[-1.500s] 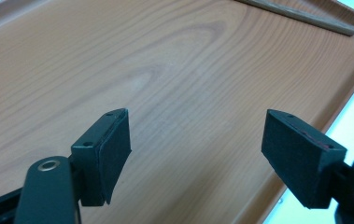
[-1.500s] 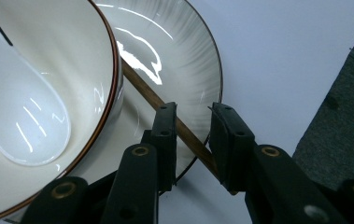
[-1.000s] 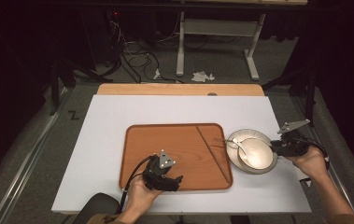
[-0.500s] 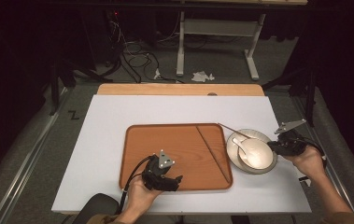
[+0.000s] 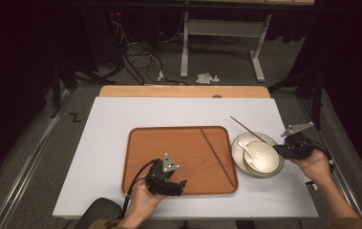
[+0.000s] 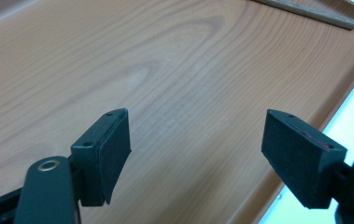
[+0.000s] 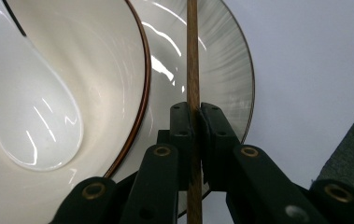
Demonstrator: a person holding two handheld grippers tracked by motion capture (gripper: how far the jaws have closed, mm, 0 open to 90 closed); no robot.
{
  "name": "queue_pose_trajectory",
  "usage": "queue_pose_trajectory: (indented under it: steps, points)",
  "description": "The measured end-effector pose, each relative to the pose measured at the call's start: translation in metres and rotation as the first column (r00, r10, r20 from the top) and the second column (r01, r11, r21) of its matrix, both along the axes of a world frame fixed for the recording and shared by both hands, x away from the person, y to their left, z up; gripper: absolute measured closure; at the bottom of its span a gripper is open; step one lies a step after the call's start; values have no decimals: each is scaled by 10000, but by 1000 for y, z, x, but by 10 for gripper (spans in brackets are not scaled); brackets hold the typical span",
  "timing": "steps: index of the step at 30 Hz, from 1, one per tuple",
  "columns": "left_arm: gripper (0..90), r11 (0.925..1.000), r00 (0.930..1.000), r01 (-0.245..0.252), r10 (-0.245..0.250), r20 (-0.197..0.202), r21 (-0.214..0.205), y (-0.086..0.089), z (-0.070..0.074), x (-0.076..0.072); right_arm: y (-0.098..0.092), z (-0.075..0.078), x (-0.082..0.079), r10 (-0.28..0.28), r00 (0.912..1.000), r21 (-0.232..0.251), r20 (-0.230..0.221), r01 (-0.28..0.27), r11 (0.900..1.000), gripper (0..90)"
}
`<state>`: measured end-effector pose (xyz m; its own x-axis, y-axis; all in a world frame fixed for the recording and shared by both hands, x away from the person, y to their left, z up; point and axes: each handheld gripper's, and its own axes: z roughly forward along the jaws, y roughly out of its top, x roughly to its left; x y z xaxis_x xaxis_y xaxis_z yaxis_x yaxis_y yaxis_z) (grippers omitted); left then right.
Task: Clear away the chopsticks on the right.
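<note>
hidden: chopstick (image 7: 193, 70) lower end cut off by frame | right gripper (image 7: 194, 122) fingers just closed, pinching chopstick over plate (image 7: 230, 70) | left gripper (image 6: 198, 149) fingers spread, empty, above tray (image 6: 165, 60)

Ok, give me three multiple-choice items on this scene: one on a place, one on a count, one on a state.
1. Where does the white ceramic spoon lie?
A. in the cream bowl
B. on the brown wooden tray
C. on the floor

2. How many thin wooden chopsticks are there?
A. one
B. two
C. four

3. How do the right tongs stand?
A. wide open
B. shut on a chopstick
C. shut on the spoon

Key: 1 A, since the spoon rests inside the bowl. 2 B, as one chopstick lies on the tray and the other chopstick crosses the grey plate. 3 B, since the pads press that stick, while the left tongs gape over the tray.
</note>
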<state>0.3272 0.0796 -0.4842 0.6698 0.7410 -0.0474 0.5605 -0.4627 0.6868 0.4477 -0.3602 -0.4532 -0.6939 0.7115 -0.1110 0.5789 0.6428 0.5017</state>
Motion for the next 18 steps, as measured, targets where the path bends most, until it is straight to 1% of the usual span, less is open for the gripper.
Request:
queue_pose_trajectory:
  steps: [1,3,4,5,6,7,8,9,10,11,12,13,14,15,18]
  points:
    - [241,10000,10000,-40,40,-11,-80,1,0,1,0,2,-1,-149,9999,204,47,148,9997,855]
    - [242,9999,10000,-41,40,-39,-111,1,1,1,-1,7,-2,-251,9996,429,149,244,9988,855]
    - [242,9999,10000,-40,39,-55,-120,1,0,1,-1,7,-2,-251,9996,429,149,244,9988,855]
    - [242,10000,10000,-25,25,-32,-61,0,0,0,0,14,-5,-330,9989,461,331,314,9984,856]
    - [242,10000,10000,-25,25,-32,-61,0,0,0,0,14,-5,-330,9989,461,331,314,9984,856]
    - [242,10000,10000,-8,8,-20,-46,0,0,0,0,17,-6,-362,9986,549,392,341,9979,856]
    - [242,10000,10000,17,-17,-20,-67,0,1,0,1,25,-10,-447,9970,731,628,401,9965,856]
    - [242,10000,10000,17,-17,-20,-67,0,1,0,1,28,-12,-439,9965,767,708,385,9963,856]
    - [242,10000,10000,-6,6,-19,-86,1,1,0,1,28,-12,-439,9965,767,708,385,9963,856]
    - [243,9999,10000,-43,42,-54,-135,2,1,1,5,36,-18,-497,9947,913,898,415,9950,856]
    - [243,9999,10000,-43,42,-54,-135,2,1,1,5,36,-18,-497,9947,913,898,415,9950,856]
    - [243,9999,10000,-46,45,-62,-154,2,1,1,7,43,-23,-506,9931,905,1055,410,9950,856]
    - [243,9998,10000,-57,56,-68,-182,2,1,1,7,43,-23,-506,9931,905,1055,410,9950,856]
    - [242,9998,10000,-46,45,-52,-186,2,1,1,11,50,-29,-552,9915,1034,1180,430,9937,856]
    - [243,9998,10000,-71,71,-21,-208,3,2,0,19,59,-41,-684,9884,1255,1354,513,9908,856]
